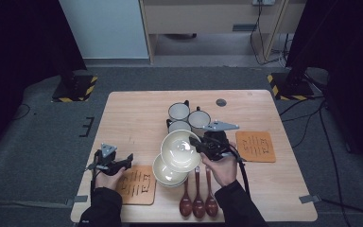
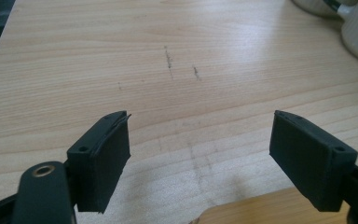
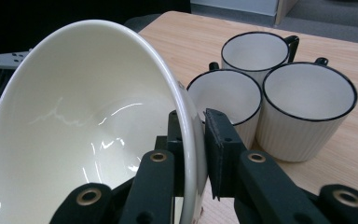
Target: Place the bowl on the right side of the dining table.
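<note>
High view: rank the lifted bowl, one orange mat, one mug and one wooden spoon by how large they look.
1. Lifted bowl, held by the right tongs; it sits nearer the camera, so its lead is unsure.
2. Right orange mat, close behind.
3. Middle wooden spoon, long but thin.
4. Back mug.

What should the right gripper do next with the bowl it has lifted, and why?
Probably carry it toward a mat and lower it. The right gripper is shut on the rim of the tilted bowl, held above the stacked bowls; the orange mat on the right lies bare and nearest.

Even overhead light; soft, dark edges (bowl (image 3: 88, 135) glare)
</note>
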The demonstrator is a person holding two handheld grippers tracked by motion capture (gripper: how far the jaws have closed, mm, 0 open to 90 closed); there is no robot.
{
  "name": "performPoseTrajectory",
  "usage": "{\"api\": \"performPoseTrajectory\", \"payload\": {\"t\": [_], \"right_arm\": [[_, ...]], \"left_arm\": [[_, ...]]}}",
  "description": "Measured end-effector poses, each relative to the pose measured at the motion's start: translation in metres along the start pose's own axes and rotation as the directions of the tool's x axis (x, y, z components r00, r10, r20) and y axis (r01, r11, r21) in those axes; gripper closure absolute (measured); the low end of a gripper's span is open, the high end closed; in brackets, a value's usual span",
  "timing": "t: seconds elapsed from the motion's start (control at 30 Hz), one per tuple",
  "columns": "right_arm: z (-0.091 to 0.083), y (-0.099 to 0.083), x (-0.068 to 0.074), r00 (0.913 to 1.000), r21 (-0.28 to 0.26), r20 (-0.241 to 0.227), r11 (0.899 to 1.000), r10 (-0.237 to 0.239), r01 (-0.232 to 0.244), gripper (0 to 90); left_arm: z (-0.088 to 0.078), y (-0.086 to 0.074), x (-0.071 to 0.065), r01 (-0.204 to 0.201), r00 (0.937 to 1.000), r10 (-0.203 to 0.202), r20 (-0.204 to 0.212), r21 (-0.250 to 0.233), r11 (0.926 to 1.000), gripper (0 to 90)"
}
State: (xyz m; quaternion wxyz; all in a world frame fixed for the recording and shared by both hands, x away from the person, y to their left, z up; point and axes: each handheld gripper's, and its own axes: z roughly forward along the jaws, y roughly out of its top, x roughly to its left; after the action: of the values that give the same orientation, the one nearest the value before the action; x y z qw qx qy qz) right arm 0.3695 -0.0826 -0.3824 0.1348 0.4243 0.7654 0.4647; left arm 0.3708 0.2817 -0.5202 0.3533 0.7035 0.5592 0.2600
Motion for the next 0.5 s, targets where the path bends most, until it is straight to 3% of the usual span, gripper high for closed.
{"api": "performPoseTrajectory", "payload": {"t": [0.5], "right_arm": [[-0.012,0.004,-0.012,0.9995,-0.025,0.030,1.000,0.013,-0.013,80.9]], "left_arm": [[0.010,-0.006,0.005,0.000,0.9999,0.001,-0.013,0.068,0.9977,18.4]]}}
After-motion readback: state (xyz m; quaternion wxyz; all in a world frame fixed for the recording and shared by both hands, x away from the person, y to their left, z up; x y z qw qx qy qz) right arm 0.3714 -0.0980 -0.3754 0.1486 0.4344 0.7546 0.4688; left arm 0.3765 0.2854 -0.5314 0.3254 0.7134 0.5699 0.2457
